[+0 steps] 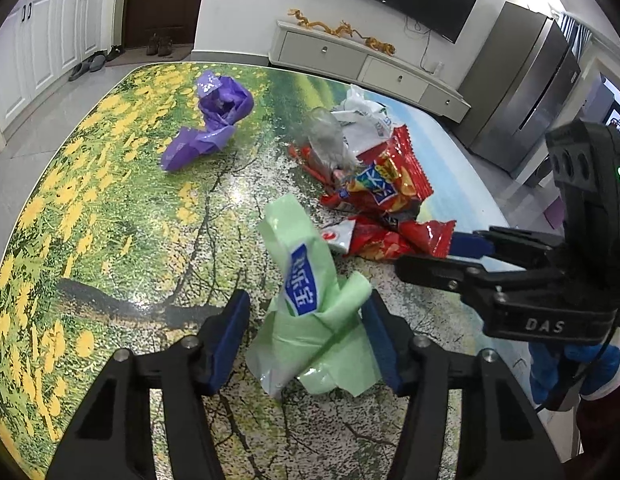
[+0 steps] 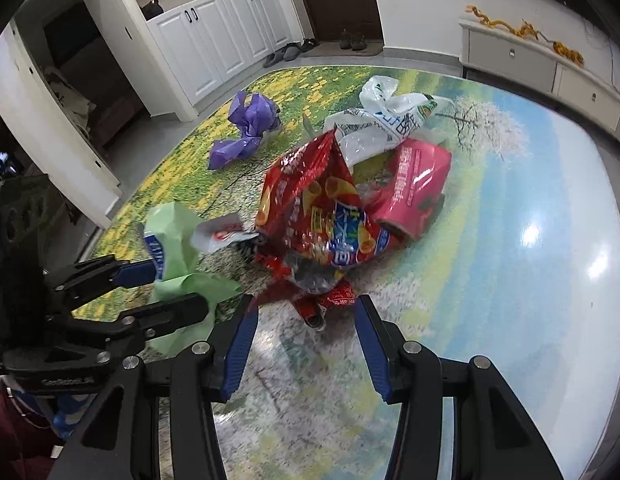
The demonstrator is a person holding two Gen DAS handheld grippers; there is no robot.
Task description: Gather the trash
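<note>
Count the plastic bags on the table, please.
3: a purple bag at the far left, a white bag behind the red wrapper pile, and a green bag between the left gripper's fingers. Others may be buried in the pile.

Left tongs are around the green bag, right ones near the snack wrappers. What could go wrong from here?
1. The green bag is loose and crumpled; the left tongs touch only one side, so it may slip.
2. The right tongs are open in front of a mixed pile: red snack bag, small wrappers. A grab may scatter them.
3. Both tongs work close together and could collide.
</note>
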